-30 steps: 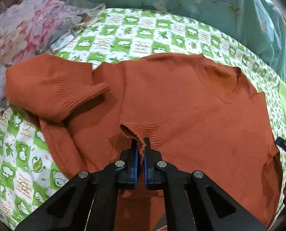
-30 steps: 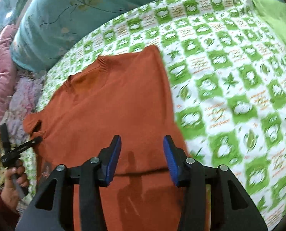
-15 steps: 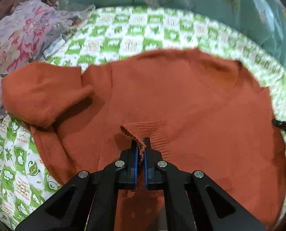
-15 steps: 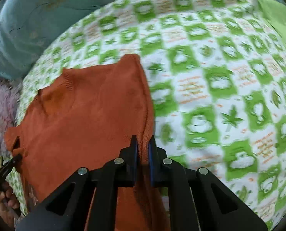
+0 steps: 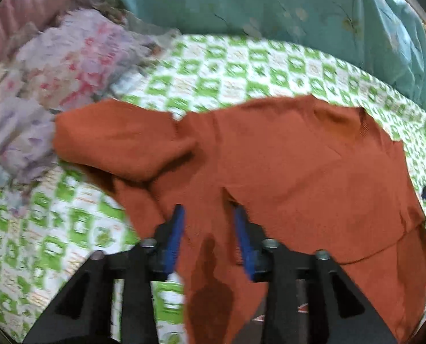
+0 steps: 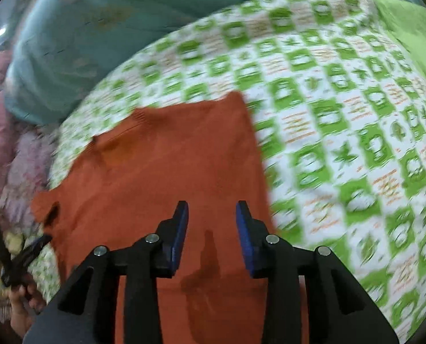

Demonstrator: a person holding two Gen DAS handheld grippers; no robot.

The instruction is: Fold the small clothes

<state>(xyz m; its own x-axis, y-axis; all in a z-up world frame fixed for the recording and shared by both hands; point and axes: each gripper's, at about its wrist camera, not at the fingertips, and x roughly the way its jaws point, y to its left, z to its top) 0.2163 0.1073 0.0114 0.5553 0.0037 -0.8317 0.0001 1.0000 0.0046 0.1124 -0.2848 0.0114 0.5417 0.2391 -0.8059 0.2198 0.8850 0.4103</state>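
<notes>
Rust-orange knitted child's sweater (image 5: 293,172) lies spread flat, directly beneath and ahead of both sets of fingers. Neckline (image 6: 118,149) at the far end from the fingers, hem nearest; long axis runs away from both grippers. One sleeve (image 5: 121,140) is folded in over the body, up and to the left of the left gripper (image 5: 208,223).

Left gripper: jaws parted, nothing between the blue pads (image 5: 175,232), hovering over the hem area next to the sweater's left edge. Right gripper (image 6: 211,220): jaws likewise parted, empty, over the hem area with the sweater's right edge just right of its right pad.

Judgement: each gripper sits close to its own side of the hem, so neither arm is clearly nearer; the next fold probably needs a fresh grasp at the hem or side edge.

Surface: green-and-white checked bedsheet (image 6: 342,132), soft. Beyond the neckline, a teal floral quilt (image 5: 284,8); far left of the left fingers, a pale floral fabric heap (image 5: 55,74). Both views motion-blurred.
</notes>
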